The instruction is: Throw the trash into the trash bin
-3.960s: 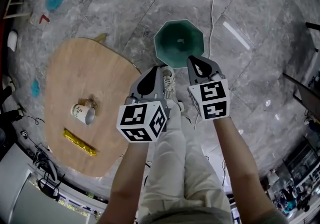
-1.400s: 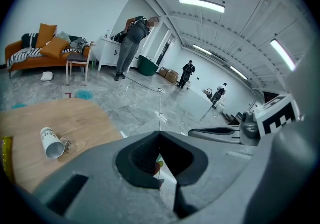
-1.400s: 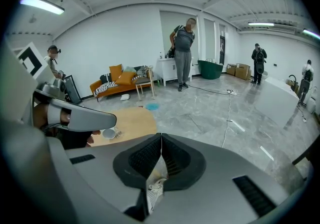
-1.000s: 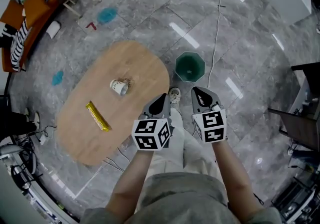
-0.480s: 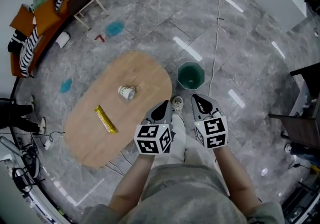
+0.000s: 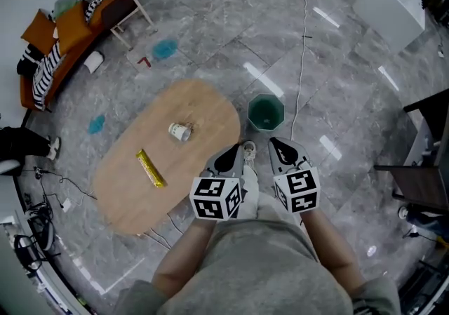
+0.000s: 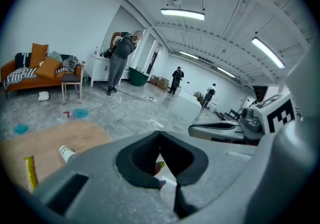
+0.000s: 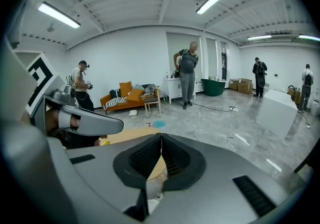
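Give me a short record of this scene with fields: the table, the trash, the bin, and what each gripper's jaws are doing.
table: oval wooden top on a grey tiled floor
trash: paper cup lying on its side; yellow wrapper lying flat, apart from the cup
trash bin: green, upright on the floor beside the table's end
left gripper: jaws together, nothing between them
right gripper: jaws together, nothing between them
task state: both pieces on the table, neither picked up

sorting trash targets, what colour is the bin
Dark green bin; head view shows it best.
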